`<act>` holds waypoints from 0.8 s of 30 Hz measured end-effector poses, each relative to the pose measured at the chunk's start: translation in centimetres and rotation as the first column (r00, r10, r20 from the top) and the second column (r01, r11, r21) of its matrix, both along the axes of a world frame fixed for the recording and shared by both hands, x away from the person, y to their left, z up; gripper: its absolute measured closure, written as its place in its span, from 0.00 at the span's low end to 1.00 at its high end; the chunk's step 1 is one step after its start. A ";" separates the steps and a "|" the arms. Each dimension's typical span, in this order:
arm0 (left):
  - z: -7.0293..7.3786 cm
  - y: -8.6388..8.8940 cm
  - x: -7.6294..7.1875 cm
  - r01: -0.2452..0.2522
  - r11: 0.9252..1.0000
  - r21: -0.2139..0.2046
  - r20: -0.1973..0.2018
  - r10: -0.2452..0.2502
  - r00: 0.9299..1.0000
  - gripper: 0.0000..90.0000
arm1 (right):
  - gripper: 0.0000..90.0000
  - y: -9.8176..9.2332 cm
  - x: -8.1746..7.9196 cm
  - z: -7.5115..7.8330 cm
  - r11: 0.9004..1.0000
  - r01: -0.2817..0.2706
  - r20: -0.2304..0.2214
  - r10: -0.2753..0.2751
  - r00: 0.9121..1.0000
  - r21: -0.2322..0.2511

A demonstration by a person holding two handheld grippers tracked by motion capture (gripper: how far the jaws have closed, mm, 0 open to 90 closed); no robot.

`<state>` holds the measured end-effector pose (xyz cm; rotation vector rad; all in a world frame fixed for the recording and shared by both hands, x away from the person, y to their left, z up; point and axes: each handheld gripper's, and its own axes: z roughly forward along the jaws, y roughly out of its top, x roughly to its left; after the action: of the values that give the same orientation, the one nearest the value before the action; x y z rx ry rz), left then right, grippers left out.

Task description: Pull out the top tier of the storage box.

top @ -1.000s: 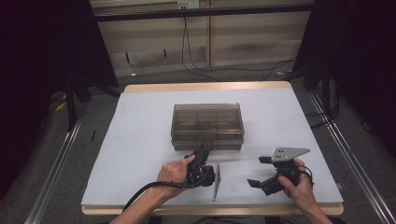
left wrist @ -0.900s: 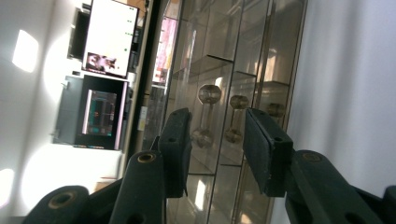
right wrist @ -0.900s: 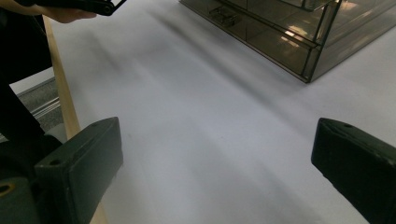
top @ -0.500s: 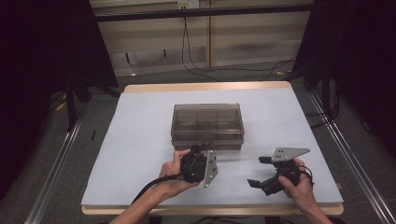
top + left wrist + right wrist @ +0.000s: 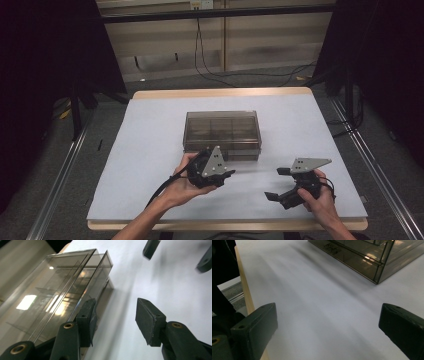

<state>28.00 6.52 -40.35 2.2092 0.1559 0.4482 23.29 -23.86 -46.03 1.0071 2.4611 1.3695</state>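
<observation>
The left gripper (image 5: 220, 175) has its 2 jaws partly apart with nothing between them; they have just been opening. One pad (image 5: 86, 321) sits right beside the near edge of the smoky clear plastic box with a lid (image 5: 222, 134), in the middle of the white table (image 5: 150, 150). To do this well, I think the pad should slide under the lid's lip slowly. The left hand (image 5: 182, 187) tips its gripper sideways. The right gripper (image 5: 282, 185) rests wide open, near right.
</observation>
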 end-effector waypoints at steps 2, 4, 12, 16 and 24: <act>0.4 0.3 0.2 0.015 1.000 -0.024 -0.030 -0.016 0.999 0.61 | 0.02 0.0 0.0 0.0 1.000 0.002 -0.001 -0.002 1.000 0.000; 0.7 0.6 0.6 0.019 0.999 -0.045 -0.054 -0.022 0.998 0.61 | 0.02 0.0 0.0 0.0 1.000 0.003 -0.001 -0.003 1.000 0.002; 1.5 1.8 2.9 0.018 0.992 -0.122 -0.180 -0.040 0.983 0.71 | 0.02 0.0 0.1 0.0 1.000 -0.001 -0.001 0.001 1.000 -0.001; 1.8 1.9 3.4 0.038 0.995 -0.092 -0.185 -0.054 0.981 0.71 | 0.02 0.0 0.1 0.0 1.000 -0.001 -0.002 0.001 1.000 0.000; 2.6 1.8 4.5 0.044 0.999 -0.015 -0.174 -0.046 0.984 0.76 | 0.02 0.0 0.1 0.0 1.000 -0.003 -0.004 0.003 1.000 -0.002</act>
<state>32.52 8.28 -37.78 2.2356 0.2007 0.2284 23.36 -23.82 -46.07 1.0072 2.4679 1.3666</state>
